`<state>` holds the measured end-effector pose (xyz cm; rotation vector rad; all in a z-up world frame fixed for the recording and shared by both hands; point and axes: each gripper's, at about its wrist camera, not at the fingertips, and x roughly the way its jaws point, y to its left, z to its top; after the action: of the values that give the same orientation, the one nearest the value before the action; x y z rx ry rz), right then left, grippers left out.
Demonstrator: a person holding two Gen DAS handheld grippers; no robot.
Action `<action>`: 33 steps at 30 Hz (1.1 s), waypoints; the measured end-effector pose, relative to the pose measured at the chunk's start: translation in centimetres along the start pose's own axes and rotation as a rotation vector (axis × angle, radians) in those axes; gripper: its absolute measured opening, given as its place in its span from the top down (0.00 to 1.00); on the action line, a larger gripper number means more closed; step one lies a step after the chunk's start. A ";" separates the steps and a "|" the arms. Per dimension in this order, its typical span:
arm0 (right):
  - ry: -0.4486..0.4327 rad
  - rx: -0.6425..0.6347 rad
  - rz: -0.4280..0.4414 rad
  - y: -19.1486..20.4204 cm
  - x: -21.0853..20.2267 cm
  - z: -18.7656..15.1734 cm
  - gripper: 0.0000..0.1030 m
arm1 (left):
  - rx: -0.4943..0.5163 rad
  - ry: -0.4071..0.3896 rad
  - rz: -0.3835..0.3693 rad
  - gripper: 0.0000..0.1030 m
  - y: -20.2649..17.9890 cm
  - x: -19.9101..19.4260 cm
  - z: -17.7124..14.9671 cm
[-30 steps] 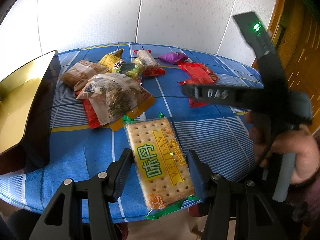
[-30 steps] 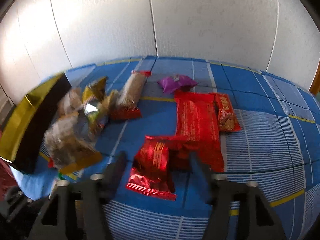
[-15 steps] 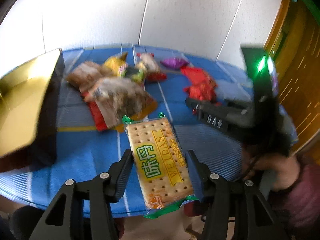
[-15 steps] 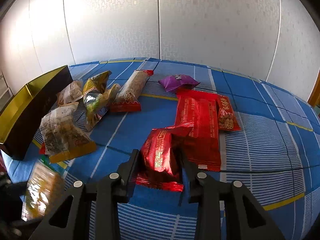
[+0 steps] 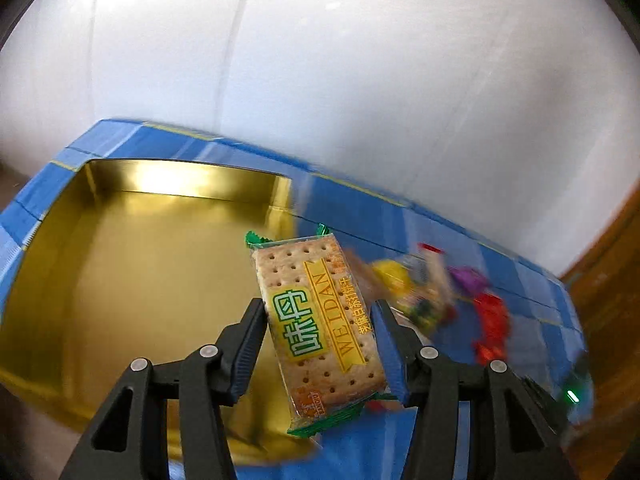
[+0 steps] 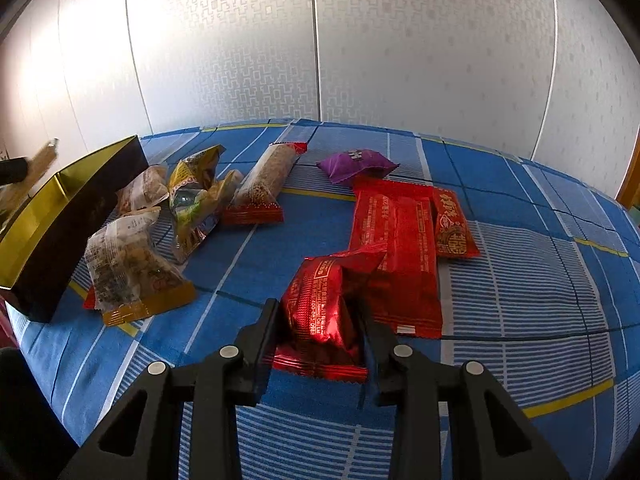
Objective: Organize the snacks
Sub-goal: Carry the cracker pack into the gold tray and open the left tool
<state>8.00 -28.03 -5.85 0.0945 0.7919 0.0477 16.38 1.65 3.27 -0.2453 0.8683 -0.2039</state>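
Note:
In the left wrist view my left gripper point(image 5: 318, 312) is shut on a cracker pack point(image 5: 304, 280) with green ends and a yellow band, held in the air. It hangs over the right part of an open gold-lined tray point(image 5: 140, 280). In the right wrist view my right gripper point(image 6: 320, 312) is shut on a shiny red foil packet point(image 6: 316, 280), low over the blue checked tablecloth point(image 6: 520, 280). The same tray point(image 6: 76, 216), black outside, stands at the table's left edge, and a blurred bit of the cracker pack point(image 6: 44, 158) shows above it.
Loose snacks lie between tray and right gripper: a clear bag point(image 6: 128, 264), a yellow-green bag point(image 6: 196, 196), a long bar point(image 6: 264, 184), a purple packet point(image 6: 356, 164), and long red packs point(image 6: 396, 240). White wall panels stand behind; a wooden door point(image 5: 600, 280) is at the right.
My left gripper has lifted and swung left with the cracker pack, from above the table's front to over the gold tray. My right gripper has closed on the red foil packet.

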 end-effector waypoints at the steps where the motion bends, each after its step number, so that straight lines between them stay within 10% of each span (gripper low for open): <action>1: 0.000 0.001 0.001 0.0 0.0 0.0 0.65 | 0.001 0.014 0.019 0.48 0.4 0.7 0.4; 16: -0.003 0.014 0.008 -0.2 0.0 0.1 0.64 | 0.007 -0.002 0.189 0.41 2.5 5.8 4.3; 25: -0.004 0.006 -0.001 0.0 -0.1 0.1 0.65 | 0.242 -0.084 -0.017 0.41 -3.4 -1.4 -2.7; 33: -0.010 -0.010 -0.009 0.1 -0.3 -0.1 0.65 | 0.434 0.006 -0.127 0.41 -8.2 -2.3 -12.1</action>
<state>7.72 -27.94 -5.75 0.0815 0.7819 0.0427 5.00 -7.08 -0.17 0.1061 0.7937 -0.5041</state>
